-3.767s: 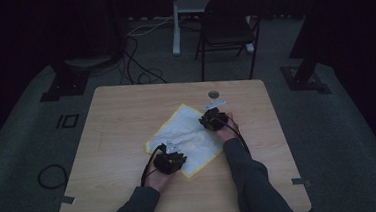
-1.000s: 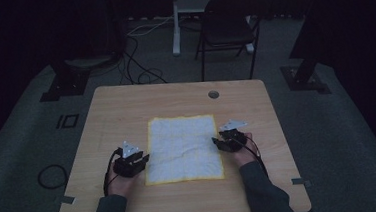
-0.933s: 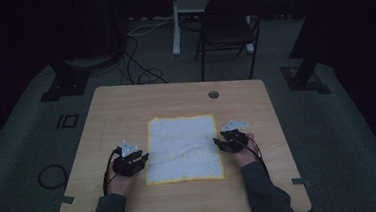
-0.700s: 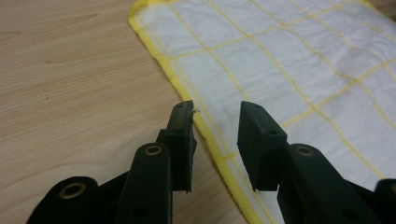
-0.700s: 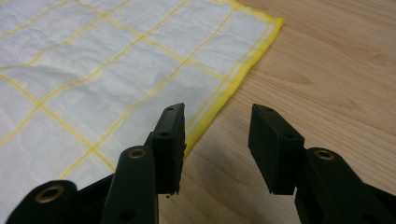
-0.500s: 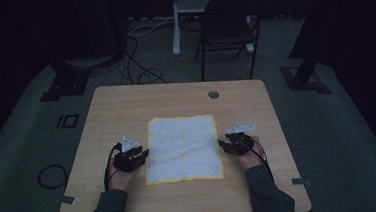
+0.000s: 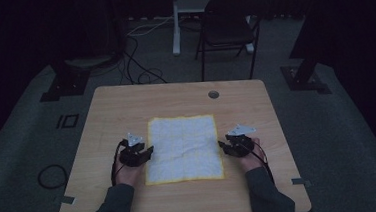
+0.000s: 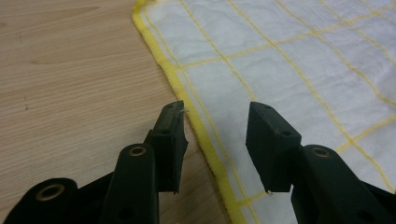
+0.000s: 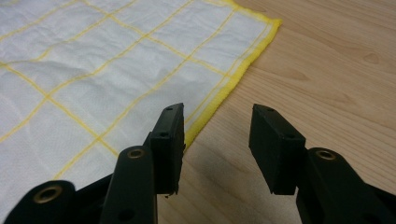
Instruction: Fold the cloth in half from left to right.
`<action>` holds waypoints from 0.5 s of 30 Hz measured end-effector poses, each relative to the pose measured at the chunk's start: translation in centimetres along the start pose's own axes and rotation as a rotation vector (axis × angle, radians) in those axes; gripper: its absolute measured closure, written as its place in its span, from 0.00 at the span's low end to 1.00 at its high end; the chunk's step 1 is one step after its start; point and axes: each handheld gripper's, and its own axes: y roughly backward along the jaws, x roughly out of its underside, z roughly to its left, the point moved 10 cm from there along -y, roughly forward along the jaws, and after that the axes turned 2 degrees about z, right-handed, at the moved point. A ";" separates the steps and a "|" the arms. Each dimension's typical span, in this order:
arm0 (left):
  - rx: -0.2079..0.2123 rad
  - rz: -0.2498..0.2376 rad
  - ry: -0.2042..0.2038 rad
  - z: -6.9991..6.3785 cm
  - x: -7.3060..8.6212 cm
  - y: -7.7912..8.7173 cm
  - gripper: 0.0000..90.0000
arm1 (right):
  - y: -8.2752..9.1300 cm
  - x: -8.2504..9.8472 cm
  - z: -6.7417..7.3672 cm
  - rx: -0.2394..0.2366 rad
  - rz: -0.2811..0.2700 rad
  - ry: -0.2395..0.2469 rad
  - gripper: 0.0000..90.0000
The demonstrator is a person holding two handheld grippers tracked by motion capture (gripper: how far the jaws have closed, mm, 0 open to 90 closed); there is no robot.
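White cloth (image 7: pixel 183 148) with yellow grid lines and yellow hem lies spread flat, roughly square, on the middle of the wooden table (image 7: pixel 126 105), nearer the person's edge than the far one.

Left gripper (image 7: pixel 148 151) sits just beside the cloth's left hem, about mid-height. In the left gripper view the jaws straddle that hem: 1 jaw over bare wood, the other over the cloth (image 8: pixel 289 60). Jaws have just been opening; the hem runs between them but the pads do not press on it, so released.

Right gripper (image 7: pixel 222 146) sits just beside the right hem. In the right gripper view the yellow edge of the cloth (image 9: pixel 93 84) runs under the left jaw, the gap between the jaws is over bare wood (image 9: pixel 327 74). Jaws apart, nothing grasped.

Open room: wide bare wood strips left and right of the cloth, a broad strip beyond its far edge, a narrower one toward the person. Only other thing on the top is a round cable hole (image 7: pixel 214 94) near the far edge, well apart from the cloth.

Surface: light wood grain, clean. Room is dark, grey carpet; folding chair (image 7: pixel 230 28) behind the table, cables (image 7: pixel 140 64) on the floor far left, stand feet at both sides.
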 end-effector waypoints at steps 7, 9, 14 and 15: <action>-0.018 0.012 0.003 -0.2 0.2 -0.5 0.62 | 0.2 0.4 -0.3 0.006 0.007 -0.008 0.62; -0.027 0.016 -0.003 -0.3 0.3 -0.7 0.62 | 0.3 0.6 -0.3 0.006 0.007 -0.012 0.62; -0.034 0.024 0.002 -0.3 0.4 -1.0 0.62 | 0.2 0.8 -0.3 0.005 0.011 -0.016 0.62; -0.035 0.034 0.004 -0.3 0.5 -1.2 0.62 | 0.2 0.9 -0.3 0.004 0.014 -0.015 0.62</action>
